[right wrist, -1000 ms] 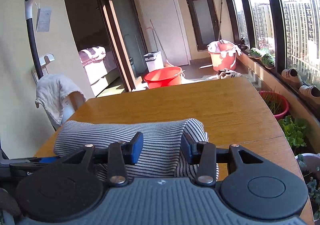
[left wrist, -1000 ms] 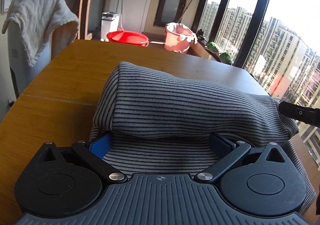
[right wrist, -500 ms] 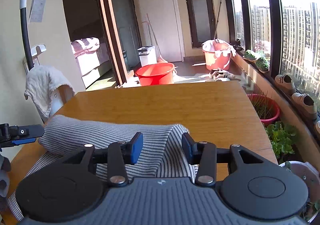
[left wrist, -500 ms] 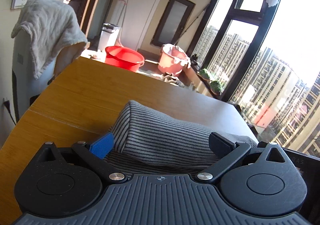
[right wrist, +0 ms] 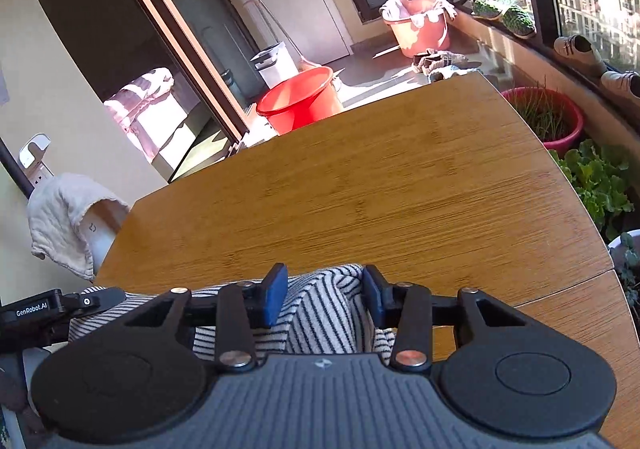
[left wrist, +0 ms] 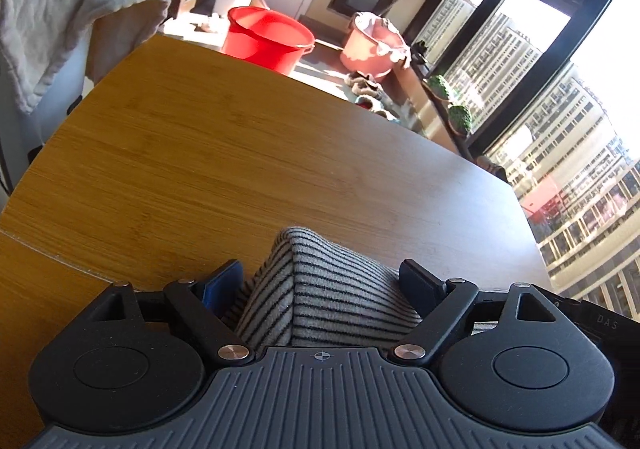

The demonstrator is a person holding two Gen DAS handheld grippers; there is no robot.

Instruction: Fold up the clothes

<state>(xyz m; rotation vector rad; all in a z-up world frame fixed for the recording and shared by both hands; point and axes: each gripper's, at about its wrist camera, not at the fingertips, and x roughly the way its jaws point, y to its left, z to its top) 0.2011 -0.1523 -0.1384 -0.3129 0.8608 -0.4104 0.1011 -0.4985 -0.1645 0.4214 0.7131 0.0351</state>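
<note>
We judge the step in hand to be taking hold of the folded bundle at both ends so the next fold can be made. To do it well, we should close both pairs of fingers on the full thickness of the layers, not just the top one, and move both ends together so the fold stays square and nothing drags across the wooden worktop (left wrist: 224,153).

The grey, dark-striped knit garment (left wrist: 320,297) lies folded at the near edge of the worktop. The left gripper (left wrist: 322,283) has just been closing; its fingers stand fairly wide, with the garment's raised left corner between them, the cloth close to both pads but not clearly pinched. The right gripper (right wrist: 324,295) has also just been closing; its fingers are narrow around a bunched ridge of the garment's right end, though we cannot tell whether the pads press on it yet.
</note>
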